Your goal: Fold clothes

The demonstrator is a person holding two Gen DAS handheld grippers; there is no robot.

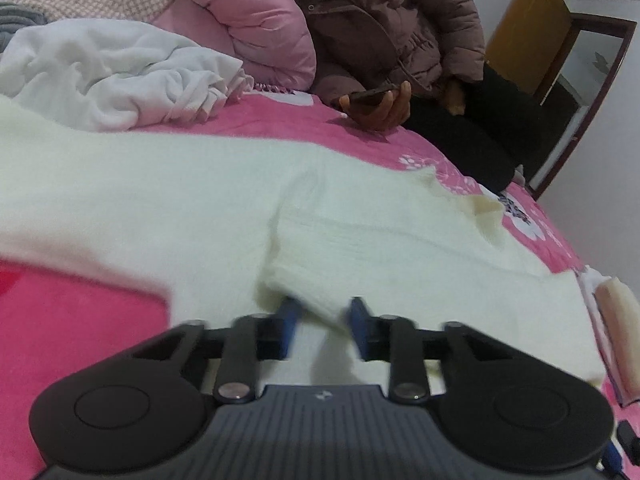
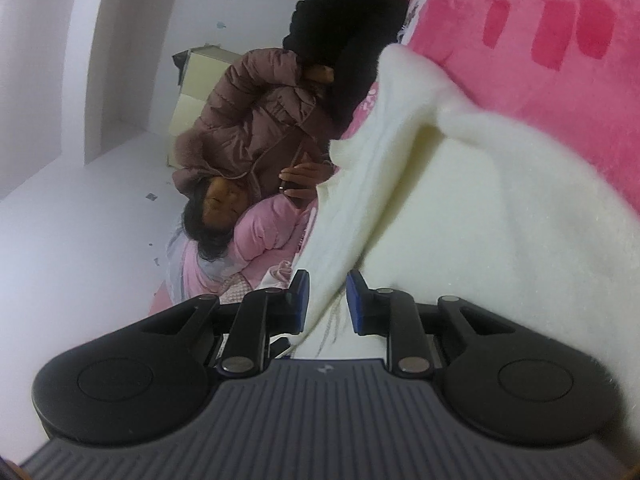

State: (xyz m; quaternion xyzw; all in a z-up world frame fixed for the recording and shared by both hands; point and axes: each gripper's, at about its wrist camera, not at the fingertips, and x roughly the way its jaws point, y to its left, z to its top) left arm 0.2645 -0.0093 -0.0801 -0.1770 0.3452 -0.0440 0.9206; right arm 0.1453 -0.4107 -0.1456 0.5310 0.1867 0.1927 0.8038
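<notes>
My left gripper sits low over the cream sweater, which is spread across the pink bedspread on the bed. Its blue-padded fingers stand a little apart, and a fold of the sweater's fuzzy knit lies between them; the picture is blurred there, so I cannot tell whether the pads are pressing the cloth or only straddling it. Past the sweater, a crumpled white garment lies on the bed, with a pink padded jacket behind it. A person in a brown puffer jacket sits at the far edge of the bed, one hand resting on the bedspread with a dark phone in it. My right gripper is rolled onto its side, so the room looks turned in its view. Its fingers are also narrowly parted, and an edge of the same cream sweater runs down through the gap, touching the left pad, while a small gap shows beside the right one. The rest of the sweater hangs lifted off the pink bedspread.
</notes>
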